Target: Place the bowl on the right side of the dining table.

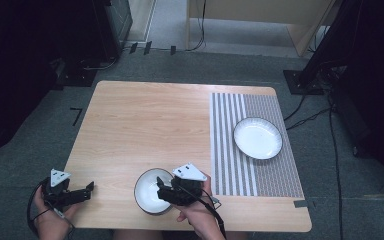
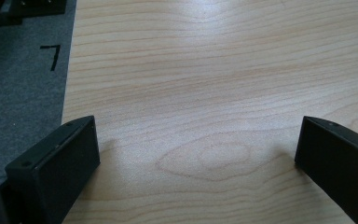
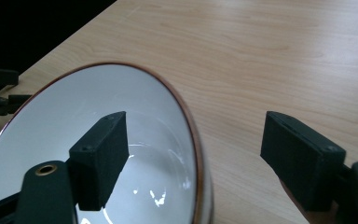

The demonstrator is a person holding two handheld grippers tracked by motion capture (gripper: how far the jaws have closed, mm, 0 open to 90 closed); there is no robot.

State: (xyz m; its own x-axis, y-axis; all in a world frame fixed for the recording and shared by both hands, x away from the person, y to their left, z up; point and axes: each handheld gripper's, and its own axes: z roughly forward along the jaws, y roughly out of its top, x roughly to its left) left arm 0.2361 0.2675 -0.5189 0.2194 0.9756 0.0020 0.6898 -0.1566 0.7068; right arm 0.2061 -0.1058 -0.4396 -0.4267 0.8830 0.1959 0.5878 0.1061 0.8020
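Now the light wooden table (image 1: 145, 125) carries a white round bowl with a thin brown rim (image 1: 152, 191) close to its near edge, a little left of the middle. On the right part of the table lies a grey striped rectangular placemat (image 1: 230, 150), and on this mat rests a white round plate with a dark rim (image 1: 257, 138), well apart from the bowl.

The right gripper (image 1: 164, 189), black with a grey three-cornered plate on top, is held by the person's right hand (image 1: 197, 217) at the right side of the bowl. In the right gripper view its jaws stand wide apart: one jaw is inside the bowl, over the white inner surface, and the other jaw is outside, over the bare wood, so the brown rim passes between them. I cannot tell whether a jaw touches the bowl.

The left gripper (image 1: 87, 190) is held by the left hand (image 1: 50, 220) at the near left corner of the table, well apart from the bowl. In the left gripper view its jaws are also wide apart, with bare wood grain between them. A grey carpet floor (image 2: 18, 79) with a small black mark (image 2: 51, 55) shows beside the table edge.
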